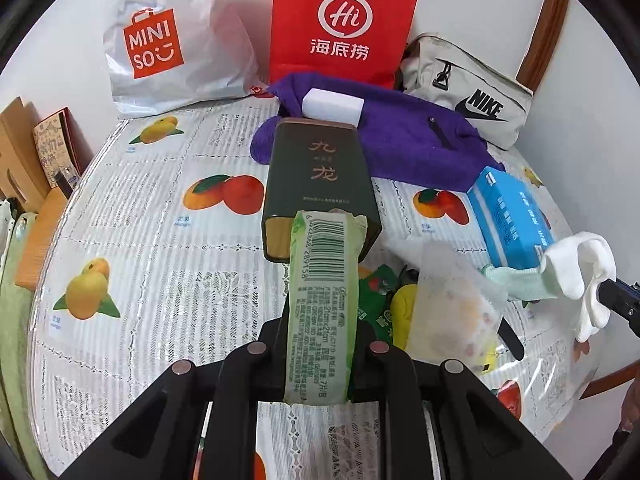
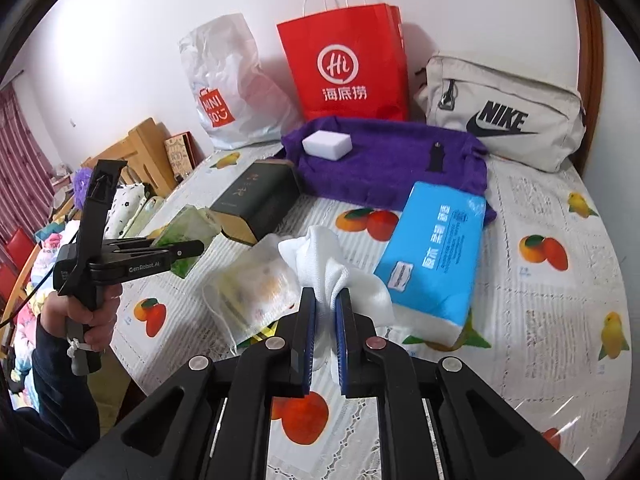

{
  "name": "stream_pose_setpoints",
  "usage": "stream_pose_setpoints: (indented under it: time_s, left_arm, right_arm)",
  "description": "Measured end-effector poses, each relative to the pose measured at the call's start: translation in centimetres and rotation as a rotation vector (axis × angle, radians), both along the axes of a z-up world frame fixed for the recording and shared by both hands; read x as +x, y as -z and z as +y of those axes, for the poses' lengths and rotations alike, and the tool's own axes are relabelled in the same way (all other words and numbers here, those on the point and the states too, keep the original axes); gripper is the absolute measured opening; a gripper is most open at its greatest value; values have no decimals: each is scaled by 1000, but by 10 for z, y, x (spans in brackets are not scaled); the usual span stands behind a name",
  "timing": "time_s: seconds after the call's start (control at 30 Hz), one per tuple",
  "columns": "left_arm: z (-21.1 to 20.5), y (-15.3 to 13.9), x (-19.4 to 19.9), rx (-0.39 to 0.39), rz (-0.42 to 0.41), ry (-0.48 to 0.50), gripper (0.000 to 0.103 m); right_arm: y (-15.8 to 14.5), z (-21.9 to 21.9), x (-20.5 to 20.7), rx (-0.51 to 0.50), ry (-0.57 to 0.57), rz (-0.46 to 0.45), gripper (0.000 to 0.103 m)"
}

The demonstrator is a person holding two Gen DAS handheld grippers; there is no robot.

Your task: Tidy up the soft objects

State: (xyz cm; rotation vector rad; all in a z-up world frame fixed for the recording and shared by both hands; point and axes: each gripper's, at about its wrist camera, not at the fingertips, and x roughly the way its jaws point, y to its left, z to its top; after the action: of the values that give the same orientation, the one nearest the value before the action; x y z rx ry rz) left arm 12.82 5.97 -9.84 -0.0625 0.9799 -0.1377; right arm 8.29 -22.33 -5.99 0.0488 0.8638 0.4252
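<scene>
My left gripper [image 1: 322, 320] is shut on a green tissue pack [image 1: 324, 292] with a barcode, held above the table just in front of the dark green tin [image 1: 320, 176]; it also shows in the right wrist view [image 2: 188, 236]. My right gripper [image 2: 326, 300] is shut on a white cloth [image 2: 332, 268], lifted above the table; the cloth also shows in the left wrist view [image 1: 588, 276]. A purple towel [image 2: 392, 160] with a white sponge [image 2: 327, 145] on it lies at the back. A blue tissue pack [image 2: 432, 248] lies at the right.
A clear bag of small items [image 2: 256, 288] lies by the white cloth. A MINISO bag [image 2: 224, 92], a red paper bag [image 2: 348, 68] and a Nike pouch [image 2: 504, 116] stand along the wall. The round table [image 2: 560, 320] has a fruit-print cover. Wooden furniture [image 2: 144, 140] is at left.
</scene>
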Motion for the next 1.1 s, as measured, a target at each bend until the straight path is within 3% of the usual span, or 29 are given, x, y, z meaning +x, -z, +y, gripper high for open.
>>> stream_pose_setpoints:
  time_s: [0.5,0.83,1.1]
  left_arm:
    - [-11,-14,2,2,-15,-3,16]
    - [-21,-17,9,-3,-18,-2,16]
    - [-19,-27,17,-5,-24,-18,17]
  right_arm:
    - [-31,-38,-26,25,57,-60,9]
    - [-12,-56,-46,15,74,-1,9]
    - [5,-62,-35,15,80,35,9]
